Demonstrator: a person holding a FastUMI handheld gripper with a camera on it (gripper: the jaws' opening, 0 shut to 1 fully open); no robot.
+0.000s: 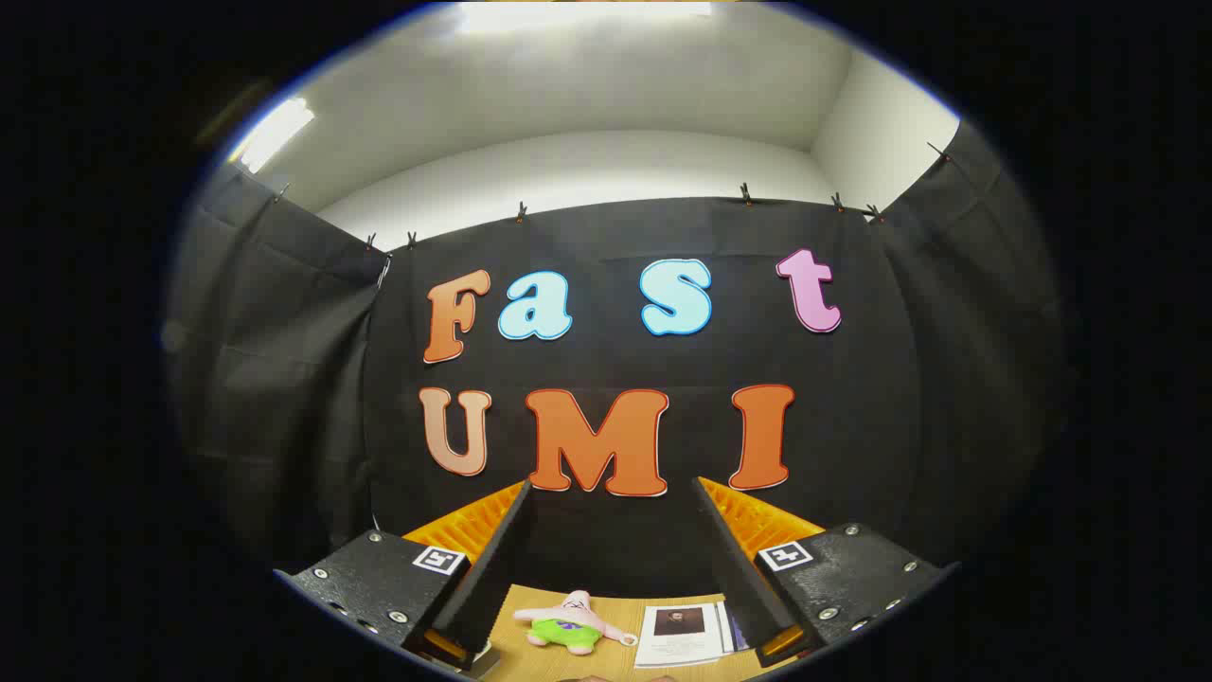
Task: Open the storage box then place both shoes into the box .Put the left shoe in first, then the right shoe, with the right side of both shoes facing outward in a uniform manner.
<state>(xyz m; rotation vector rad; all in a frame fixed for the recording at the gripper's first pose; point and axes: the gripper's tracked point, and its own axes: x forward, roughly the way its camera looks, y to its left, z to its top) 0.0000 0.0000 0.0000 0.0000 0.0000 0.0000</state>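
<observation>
Wooden table (530,663) carries plush toy (568,623) and printed leaflet (684,637), both between fingers near table's far edge. Gripper (611,493) raised toward booth wall, jaws spread wide, holding nothing. Storage box and shoes: location cannot be told. Judged step: pre-start; next move calls for tilting down to locate box lid.

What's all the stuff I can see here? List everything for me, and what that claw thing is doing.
plush toy: one, pink with green shorts, lying on the table between the fingers.
printed sheets: a few, white with a dark picture, on the table beside the plush toy.
table: one, light wood, below the fingers.
black cloth: booth wall, clipped up beyond the table.
white wall: above and behind the cloth.
ceiling lights: two, bright white, overhead.
gripper: one, fingers spread wide apart, holding nothing, pointing at the cloth.
</observation>
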